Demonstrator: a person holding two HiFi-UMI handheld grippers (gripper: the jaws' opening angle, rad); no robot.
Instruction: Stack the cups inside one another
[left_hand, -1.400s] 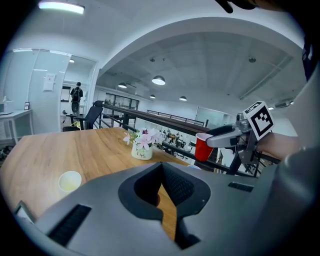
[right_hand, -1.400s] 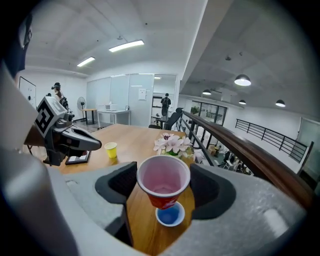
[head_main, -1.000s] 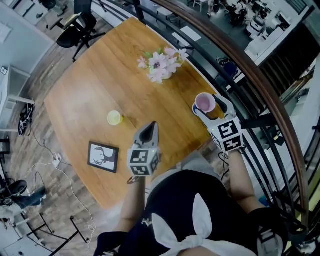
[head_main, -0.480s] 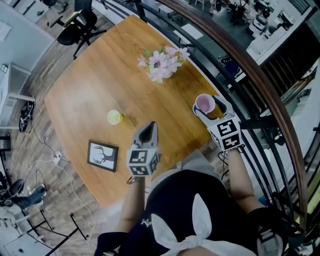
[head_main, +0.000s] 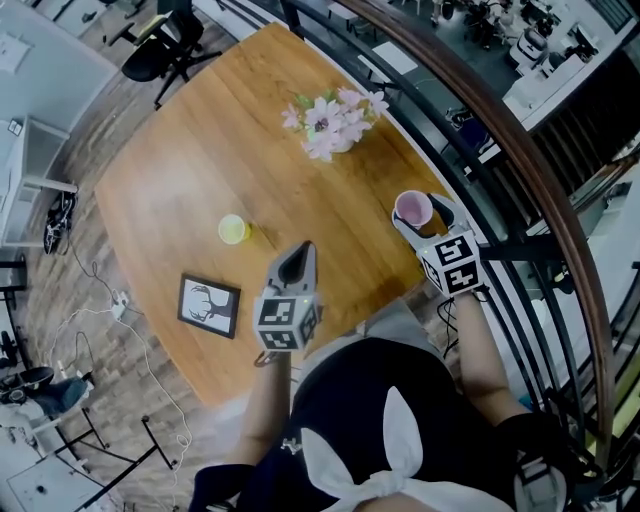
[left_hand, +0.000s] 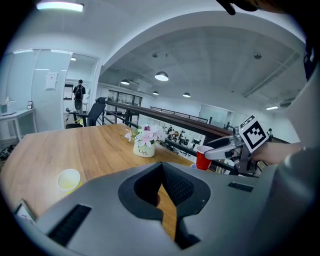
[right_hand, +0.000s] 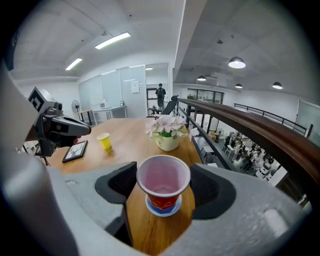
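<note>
The right gripper (right_hand: 163, 176) has its jaws closed on the rim of a red cup (right_hand: 162, 200), whose base sits just inside a blue cup (right_hand: 152, 209) near the railing-side edge of the table (head_main: 200, 150). The left gripper (left_hand: 161, 175) hangs over the near edge, jaws together on nothing, well apart from the yellow cup (head_main: 232, 229). If the red cup goes in crooked, it may catch the blue rim and tip or shove that light cup toward the edge, and too hard a squeeze may buckle its thin wall.
</note>
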